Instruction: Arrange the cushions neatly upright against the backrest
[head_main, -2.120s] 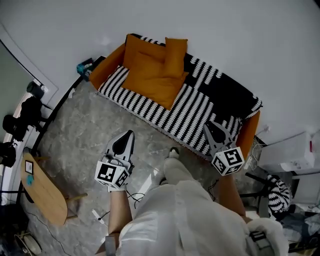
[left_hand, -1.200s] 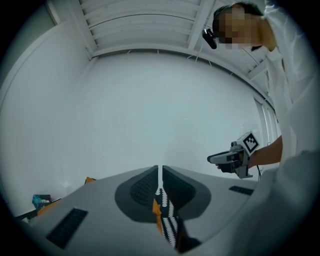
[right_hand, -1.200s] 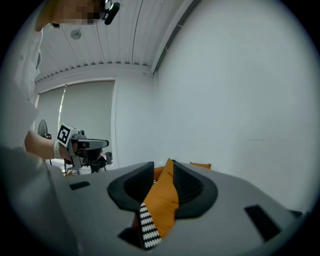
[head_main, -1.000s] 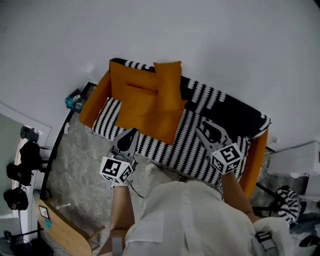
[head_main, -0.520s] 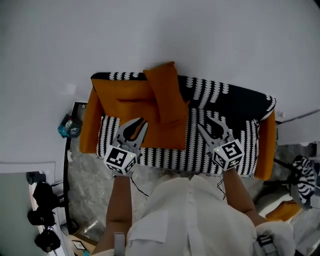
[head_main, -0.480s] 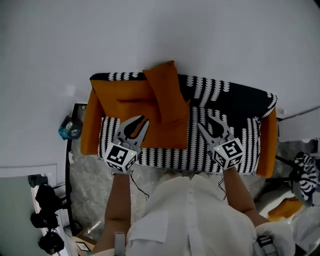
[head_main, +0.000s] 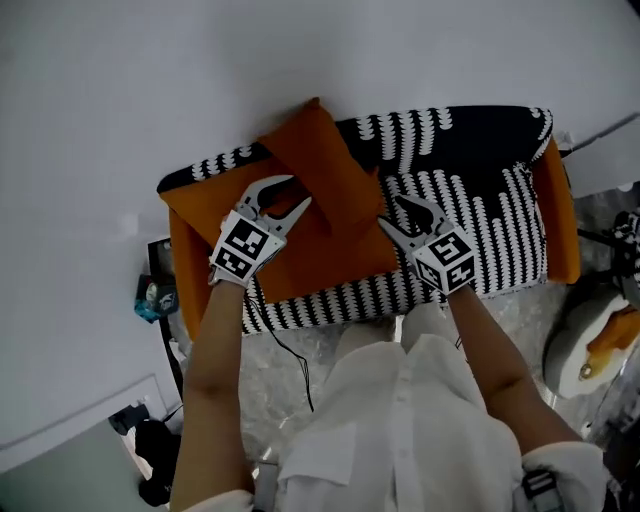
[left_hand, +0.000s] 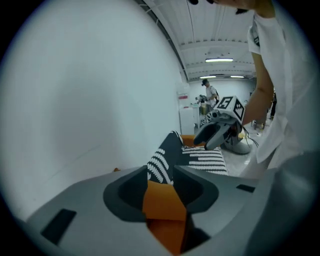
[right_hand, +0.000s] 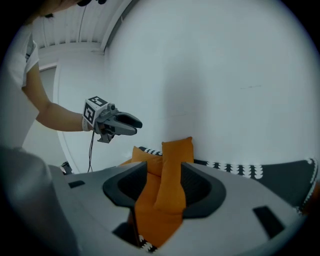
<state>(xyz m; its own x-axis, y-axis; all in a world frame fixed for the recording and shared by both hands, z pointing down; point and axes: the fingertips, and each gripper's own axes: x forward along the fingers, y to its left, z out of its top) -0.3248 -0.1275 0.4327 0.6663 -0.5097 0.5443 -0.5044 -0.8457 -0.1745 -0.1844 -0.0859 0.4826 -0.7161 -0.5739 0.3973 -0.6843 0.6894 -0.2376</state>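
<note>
A sofa with a black-and-white striped cover (head_main: 470, 215) carries orange cushions. One slim orange cushion (head_main: 322, 165) leans tilted against the backrest. A larger orange cushion (head_main: 320, 255) lies flat on the seat, and a third orange cushion (head_main: 195, 205) rests at the back left. My left gripper (head_main: 290, 192) hovers over the flat cushion, its jaws opening with nothing gripped. My right gripper (head_main: 392, 212) hangs above the seat's middle, jaws also opening and empty. The right gripper view frames the leaning cushion (right_hand: 176, 160) between my right gripper's (right_hand: 162, 187) jaws, with the left gripper (right_hand: 120, 122) beyond.
Orange armrests (head_main: 560, 215) close both sofa ends, with a white wall behind the backrest. A black stand holding a teal object (head_main: 155, 298) sits left of the sofa. Grey marbled floor (head_main: 300, 360) lies in front, and white and orange clutter (head_main: 600, 350) stands at the right.
The person has stepped up to the sofa. Both grippers have moved from over the floor to over the seat and cushions, and their jaws stand wider apart.
</note>
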